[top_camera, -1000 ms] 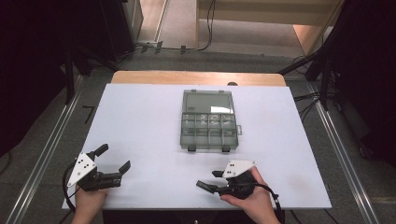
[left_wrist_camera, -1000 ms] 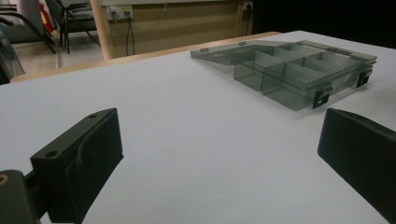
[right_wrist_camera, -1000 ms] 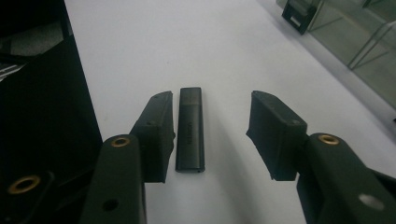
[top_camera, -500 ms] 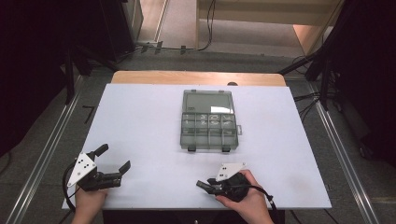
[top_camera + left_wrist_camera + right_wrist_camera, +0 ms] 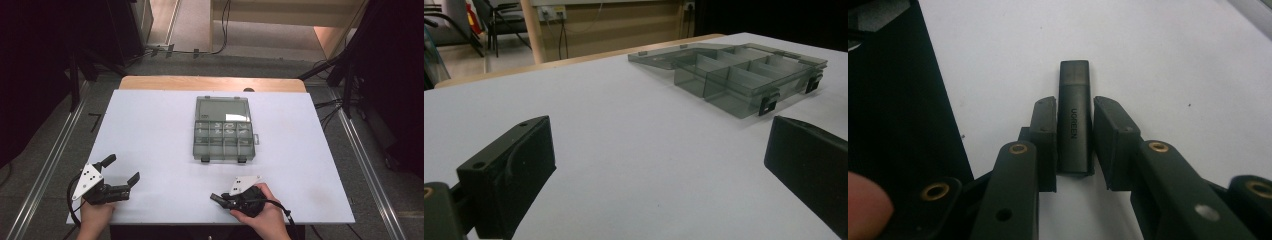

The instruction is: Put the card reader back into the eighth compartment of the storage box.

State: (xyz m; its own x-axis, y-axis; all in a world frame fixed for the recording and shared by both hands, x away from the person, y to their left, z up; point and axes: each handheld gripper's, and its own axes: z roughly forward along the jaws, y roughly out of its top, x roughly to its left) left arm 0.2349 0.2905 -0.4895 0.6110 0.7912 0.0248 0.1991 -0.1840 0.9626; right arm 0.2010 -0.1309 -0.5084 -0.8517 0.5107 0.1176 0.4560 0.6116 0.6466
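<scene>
A dark USB stick (image 5: 1074, 85) marked UGREEN lies between the two jaws of my right gripper (image 5: 1074, 107), which press on its sides, so the gripper is shut on it. That gripper (image 5: 216, 197) is low at the table's front edge, right of centre, pointing left, with a hand wrapped over it. My left gripper (image 5: 121, 169) rests near the front left corner, open wide, with bare table between its jaws (image 5: 659, 165). A smoky transparent organizer box (image 5: 222, 132) sits mid-table with its lid folded back and its compartments showing (image 5: 744, 80).
The white table (image 5: 150, 130) has a wooden strip along its far edge. Its front edge runs just left of the stick in the right gripper view, with darkness beyond. Metal rails and cables lie on the floor at both sides.
The right hand has rolled over its gripper and drawn it slightly toward the front edge, jaws now pointing left. The left gripper has stayed put.
</scene>
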